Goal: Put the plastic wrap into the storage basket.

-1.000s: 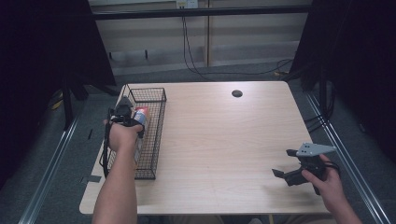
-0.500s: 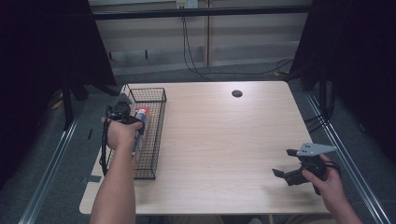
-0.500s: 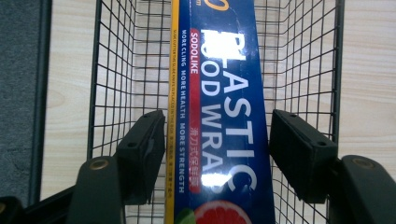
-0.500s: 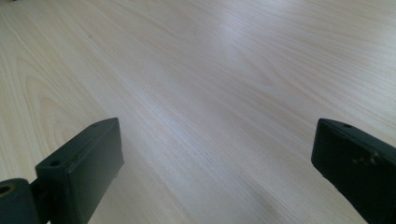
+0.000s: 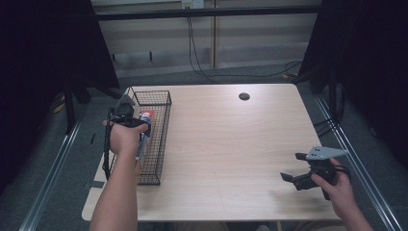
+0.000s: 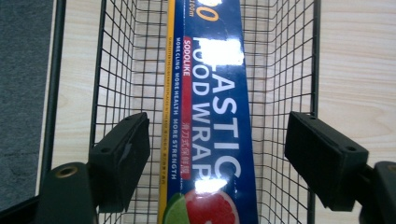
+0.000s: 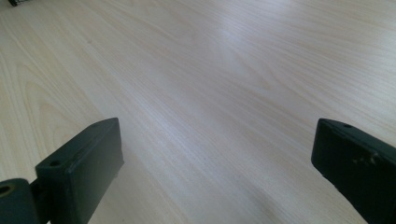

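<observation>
Box [image 6: 210, 121] between parted left jaws.

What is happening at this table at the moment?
A person works with a gripper in each hand. The left gripper hovers over the black wire basket, where a blue box of plastic food wrap lies lengthwise. Its jaws have just been opening and stand clear of the box on both sides. The right gripper waits open above the wooden table.
</observation>
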`<act>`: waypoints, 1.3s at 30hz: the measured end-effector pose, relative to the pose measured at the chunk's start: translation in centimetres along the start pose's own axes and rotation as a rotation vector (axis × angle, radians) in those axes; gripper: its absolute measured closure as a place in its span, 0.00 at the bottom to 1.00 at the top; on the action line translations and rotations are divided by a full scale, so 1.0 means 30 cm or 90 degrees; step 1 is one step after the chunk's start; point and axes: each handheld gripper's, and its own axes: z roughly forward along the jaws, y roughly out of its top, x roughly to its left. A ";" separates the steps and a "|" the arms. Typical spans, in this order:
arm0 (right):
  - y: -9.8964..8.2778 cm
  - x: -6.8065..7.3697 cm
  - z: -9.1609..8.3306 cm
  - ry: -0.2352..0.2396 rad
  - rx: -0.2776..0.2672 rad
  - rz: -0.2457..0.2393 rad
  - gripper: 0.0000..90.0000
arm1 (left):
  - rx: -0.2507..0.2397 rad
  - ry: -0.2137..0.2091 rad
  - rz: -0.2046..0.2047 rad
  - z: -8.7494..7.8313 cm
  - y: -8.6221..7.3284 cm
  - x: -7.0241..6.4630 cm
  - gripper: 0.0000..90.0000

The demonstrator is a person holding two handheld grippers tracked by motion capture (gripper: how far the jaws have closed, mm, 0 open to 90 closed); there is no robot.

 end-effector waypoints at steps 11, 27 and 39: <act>-0.001 0.004 -0.001 0.000 0.002 0.003 0.02 | -0.013 -0.029 0.017 -0.017 -0.006 -0.018 0.19; 0.008 0.013 -0.003 0.004 -0.002 -0.005 0.02 | -0.041 -0.085 0.055 -0.069 -0.023 -0.083 0.17; 0.017 0.016 0.015 0.012 0.003 -0.011 0.02 | -0.061 -0.113 0.066 -0.087 -0.028 -0.123 0.17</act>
